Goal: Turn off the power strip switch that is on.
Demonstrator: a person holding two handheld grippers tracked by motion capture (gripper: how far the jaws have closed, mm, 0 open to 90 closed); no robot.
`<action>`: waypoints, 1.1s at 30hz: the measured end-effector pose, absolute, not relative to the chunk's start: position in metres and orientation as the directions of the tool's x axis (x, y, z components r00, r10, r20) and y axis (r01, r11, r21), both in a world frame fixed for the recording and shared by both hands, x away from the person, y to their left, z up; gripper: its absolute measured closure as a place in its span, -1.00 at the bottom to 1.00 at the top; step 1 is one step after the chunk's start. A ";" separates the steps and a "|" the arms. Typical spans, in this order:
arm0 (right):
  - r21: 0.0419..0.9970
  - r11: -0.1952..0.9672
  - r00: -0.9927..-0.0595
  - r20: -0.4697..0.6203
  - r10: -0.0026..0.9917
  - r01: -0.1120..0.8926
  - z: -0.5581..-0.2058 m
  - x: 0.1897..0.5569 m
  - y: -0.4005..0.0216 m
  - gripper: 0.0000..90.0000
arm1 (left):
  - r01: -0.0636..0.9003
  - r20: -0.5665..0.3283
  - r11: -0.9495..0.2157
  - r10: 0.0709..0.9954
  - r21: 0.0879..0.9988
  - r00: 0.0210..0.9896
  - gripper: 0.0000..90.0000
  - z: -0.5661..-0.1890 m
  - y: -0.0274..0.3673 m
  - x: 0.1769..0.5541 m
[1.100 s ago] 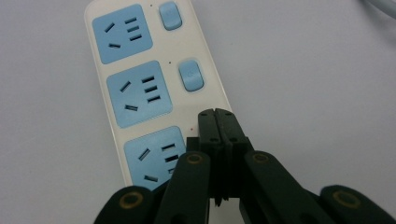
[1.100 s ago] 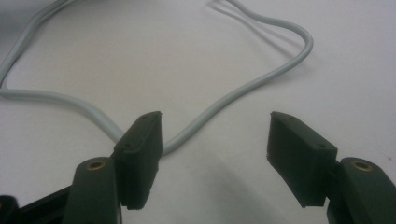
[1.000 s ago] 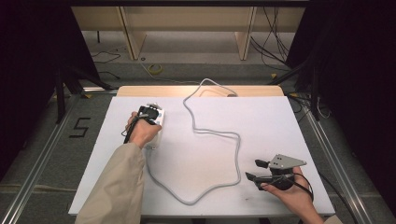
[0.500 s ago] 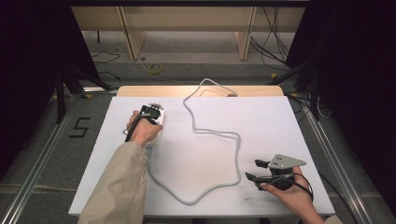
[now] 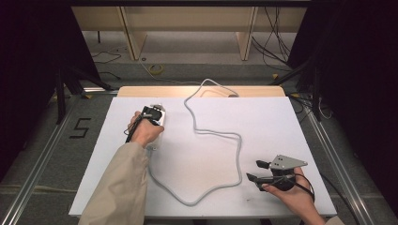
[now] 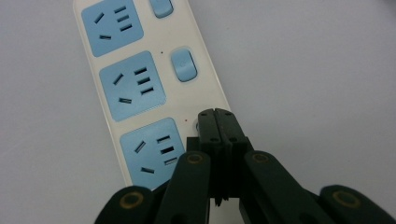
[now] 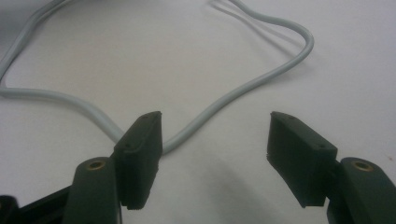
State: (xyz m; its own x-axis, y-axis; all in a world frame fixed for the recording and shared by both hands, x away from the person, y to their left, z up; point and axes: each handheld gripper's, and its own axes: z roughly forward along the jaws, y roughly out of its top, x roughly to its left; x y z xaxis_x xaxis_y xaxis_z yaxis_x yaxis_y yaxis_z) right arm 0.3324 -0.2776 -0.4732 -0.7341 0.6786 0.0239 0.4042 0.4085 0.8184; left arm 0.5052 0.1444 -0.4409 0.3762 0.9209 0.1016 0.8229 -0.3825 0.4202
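A white power strip (image 6: 140,84) with blue sockets and blue rocker switches lies at the table's left (image 5: 159,114). My left gripper (image 6: 217,114) is shut, its joined tips resting on the strip just right of the nearest socket, below a blue switch (image 6: 183,66). In the high view the left gripper (image 5: 150,112) sits under the person's hand on the strip. The strip's grey cable (image 5: 237,145) snakes across the table middle. My right gripper (image 5: 257,171) rests open near the front right; its jaws stand wide apart (image 7: 215,135) with the cable (image 7: 243,88) lying just beyond them.
The white tabletop (image 5: 281,122) ends in a wooden strip (image 5: 253,91) at the far edge, where the cable runs off. Metal rails flank the table on both sides. Wooden shelf legs (image 5: 133,40) and loose floor cables lie beyond.
The left hand has barely shifted on the power strip. The right gripper holds still and open.
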 end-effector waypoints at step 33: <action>0.822 0.404 -0.733 0.025 0.680 0.403 -0.473 0.333 -0.279 -0.19 | 0.822 0.081 -0.366 0.926 0.436 0.369 1.00 -0.441 0.148 0.504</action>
